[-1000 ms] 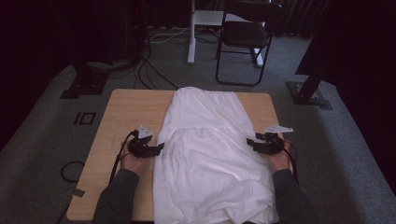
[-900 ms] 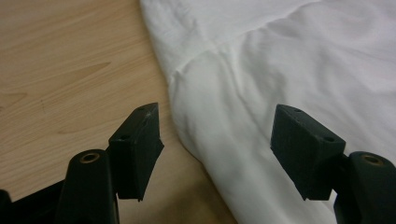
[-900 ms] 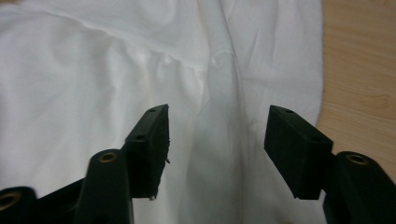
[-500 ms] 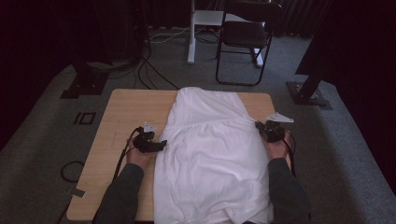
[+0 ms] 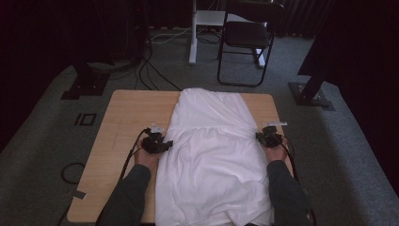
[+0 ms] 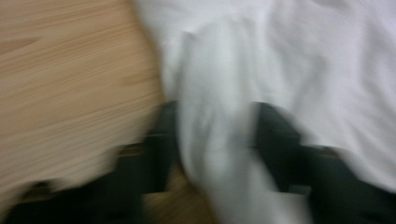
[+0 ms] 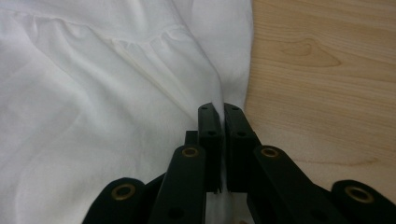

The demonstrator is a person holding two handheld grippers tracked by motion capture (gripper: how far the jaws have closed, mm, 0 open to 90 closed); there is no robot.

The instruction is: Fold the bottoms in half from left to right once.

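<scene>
The right gripper (image 7: 223, 112) has its jaws pressed together on the edge of the white gathered cotton garment (image 5: 211, 155) lying flat on the pale wooden table (image 5: 127, 117). The left gripper (image 6: 215, 140) has a fold between spread jaws; it should close fully there before both lift evenly

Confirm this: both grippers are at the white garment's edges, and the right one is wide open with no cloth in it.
Wrong on the right gripper. The right gripper view shows its jaws closed, pinching the garment's edge. The rest holds: the left gripper is at the opposite edge.
</scene>
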